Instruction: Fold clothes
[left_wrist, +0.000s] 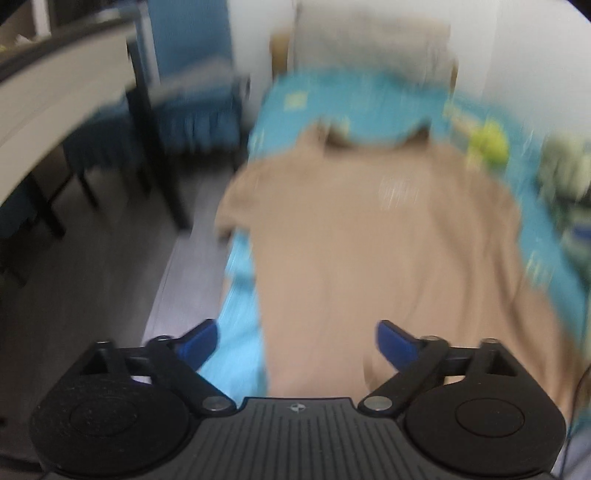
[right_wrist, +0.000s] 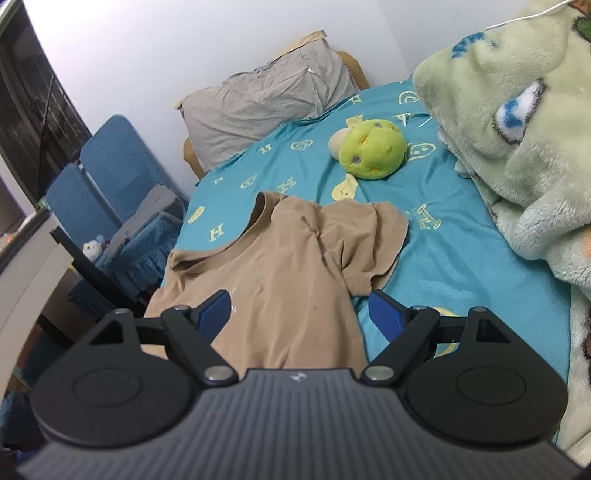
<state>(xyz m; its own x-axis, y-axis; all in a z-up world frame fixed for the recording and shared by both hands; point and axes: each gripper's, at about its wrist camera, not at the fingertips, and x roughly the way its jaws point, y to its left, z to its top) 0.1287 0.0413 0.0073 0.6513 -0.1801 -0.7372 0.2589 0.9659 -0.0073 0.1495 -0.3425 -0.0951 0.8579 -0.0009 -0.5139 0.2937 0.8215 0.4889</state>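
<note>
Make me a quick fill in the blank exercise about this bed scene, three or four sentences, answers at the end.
1. The tan short-sleeved T-shirt lies on a ____ bedsheet printed with pale letters.
2. The round plush toy beyond the shirt is mainly ____.
3. The right gripper has its jaws ____, holding nothing.
4. At the head of the bed leans a crumpled ____ pillow.

Answers: blue; green; open; grey

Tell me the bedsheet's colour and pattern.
Teal bedsheet with pale yellow letters and faces; clearest in the right wrist view.
</note>
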